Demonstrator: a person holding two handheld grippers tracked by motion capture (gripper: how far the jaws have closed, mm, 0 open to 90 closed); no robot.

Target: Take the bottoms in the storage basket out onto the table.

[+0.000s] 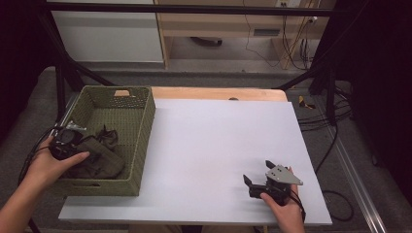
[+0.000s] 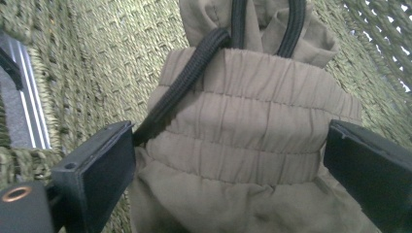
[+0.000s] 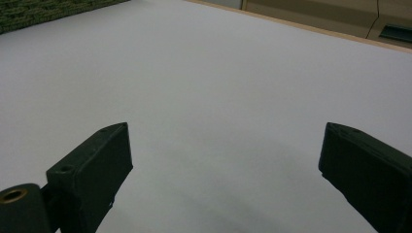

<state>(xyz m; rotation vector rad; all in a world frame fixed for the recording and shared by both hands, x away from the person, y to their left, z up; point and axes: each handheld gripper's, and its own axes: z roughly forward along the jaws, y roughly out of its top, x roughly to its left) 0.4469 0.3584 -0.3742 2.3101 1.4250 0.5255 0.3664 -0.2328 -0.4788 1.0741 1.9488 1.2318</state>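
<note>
An olive fabric garment (image 1: 103, 159) with a gathered elastic band lies bunched in a green woven basket (image 1: 145, 127) at the table's left. My left gripper (image 1: 73, 142) is down inside the basket, over the garment. In the left gripper view its jaws stand wide, one on each side of the garment's band (image 2: 243, 126). A black drawstring (image 2: 187, 80) runs by the left jaw. The gripper (image 2: 228, 165) is open. My right gripper (image 1: 258, 172) rests open near the front right of the white sheet (image 1: 214, 141), with bare sheet (image 3: 218, 73) between its jaws (image 3: 226, 170).
The basket's woven wall (image 2: 92, 63) rises close around the garment. A wooden table edge (image 1: 218, 93) shows behind the white sheet. Cables (image 1: 335, 116) lie on the floor at the right, past the table. A black frame (image 1: 63, 82) stands behind the basket.
</note>
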